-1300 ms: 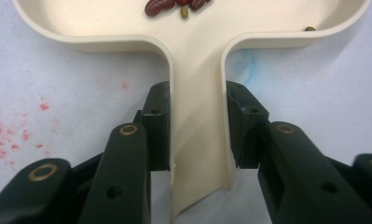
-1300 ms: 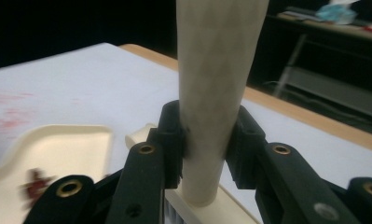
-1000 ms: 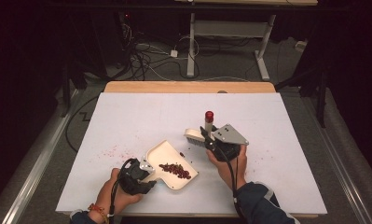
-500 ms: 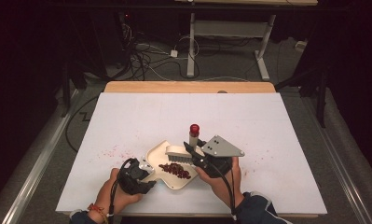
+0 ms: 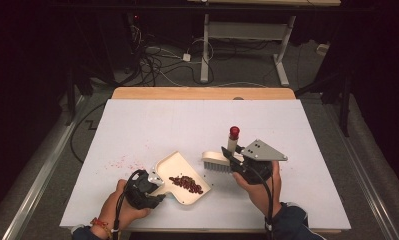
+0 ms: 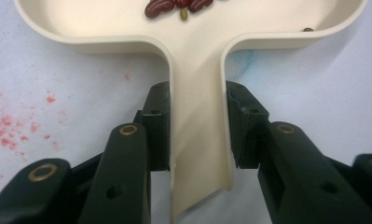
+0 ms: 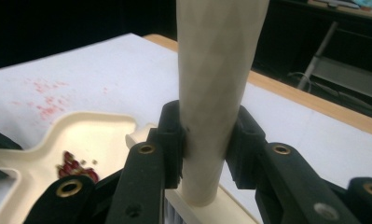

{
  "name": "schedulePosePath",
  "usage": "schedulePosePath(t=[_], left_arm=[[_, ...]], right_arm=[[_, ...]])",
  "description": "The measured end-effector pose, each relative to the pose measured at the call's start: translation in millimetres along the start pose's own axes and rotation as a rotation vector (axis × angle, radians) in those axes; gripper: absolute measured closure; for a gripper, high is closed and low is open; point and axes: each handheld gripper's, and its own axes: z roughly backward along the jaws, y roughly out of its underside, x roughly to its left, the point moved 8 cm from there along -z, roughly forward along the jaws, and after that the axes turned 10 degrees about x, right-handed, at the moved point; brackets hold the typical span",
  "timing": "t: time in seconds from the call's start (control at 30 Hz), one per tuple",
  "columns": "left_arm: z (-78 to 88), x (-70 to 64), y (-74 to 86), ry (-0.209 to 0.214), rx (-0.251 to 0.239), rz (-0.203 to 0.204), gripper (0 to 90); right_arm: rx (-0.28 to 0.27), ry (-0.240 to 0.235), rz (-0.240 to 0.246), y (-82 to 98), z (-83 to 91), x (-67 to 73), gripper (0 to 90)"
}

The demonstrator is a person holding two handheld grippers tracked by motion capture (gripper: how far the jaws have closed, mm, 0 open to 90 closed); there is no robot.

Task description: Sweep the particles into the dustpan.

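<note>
Left gripper (image 5: 154, 181) pinches dustpan (image 5: 183, 176); right gripper (image 5: 230, 156) clamps brush (image 5: 222, 159), seemingly beside red stains (image 5: 118, 162).

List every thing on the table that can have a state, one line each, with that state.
Dustpan: flat on the table, handle clamped in the left gripper.
Beans: heaped inside the dustpan.
Brush: bristles down beside the dustpan's rim, handle upright, clamped in the right gripper.
Table: stained with red specks left of the dustpan.
</note>
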Motion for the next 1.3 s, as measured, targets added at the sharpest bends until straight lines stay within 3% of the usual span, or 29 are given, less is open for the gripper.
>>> schedulePosePath(t=[0.07,0.17,0.2,0.3,0.43,0.47,0.6,0.83,1.0,1.13,1.3], left_arm=[[0.4,-1.0,-0.3,0.003,-0.001,-0.002,63.4],[0.7,-2.9,-1.7,0.009,-0.007,-0.008,63.4],[0.7,-3.4,-1.9,0.008,-0.005,-0.010,63.4],[0.8,-4.2,-2.0,0.012,-0.003,-0.014,63.4],[-0.1,-5.9,-2.1,0.016,-0.002,-0.017,63.4],[0.0,-6.1,-2.1,0.015,-0.002,-0.018,63.4],[0.0,-5.8,-2.0,0.016,-0.003,-0.016,63.4],[-1.2,-5.0,-1.7,0.020,-0.001,-0.014,63.4],[-0.9,-5.6,-1.9,0.014,0.002,-0.018,63.4],[-1.4,-6.0,-2.6,0.014,0.000,-0.015,63.4],[-1.0,-6.9,-3.7,-0.006,0.005,-0.026,63.5]], right_arm=[[0.016,-0.003,-0.007,3.8,-1.2,-0.3,70.2],[0.036,-0.033,0.007,7.3,-5.5,10.6,70.2],[0.039,-0.057,0.028,6.0,-7.0,22.6,70.2],[0.020,-0.090,0.027,0.3,-6.3,35.5,70.2],[-0.001,-0.105,0.025,-5.6,-3.9,40.2,70.2],[-0.014,-0.090,0.043,-7.7,-0.6,39.1,70.2],[-0.020,-0.089,0.034,-8.1,5.6,32.6,70.2],[0.039,-0.105,0.038,7.6,19.8,6.9,70.1],[0.068,-0.086,0.042,16.1,31.6,-5.9,70.1],[0.097,-0.099,0.062,23.1,33.1,-4.8,70.1],[0.085,-0.141,0.044,23.2,24.4,7.0,70.1]])
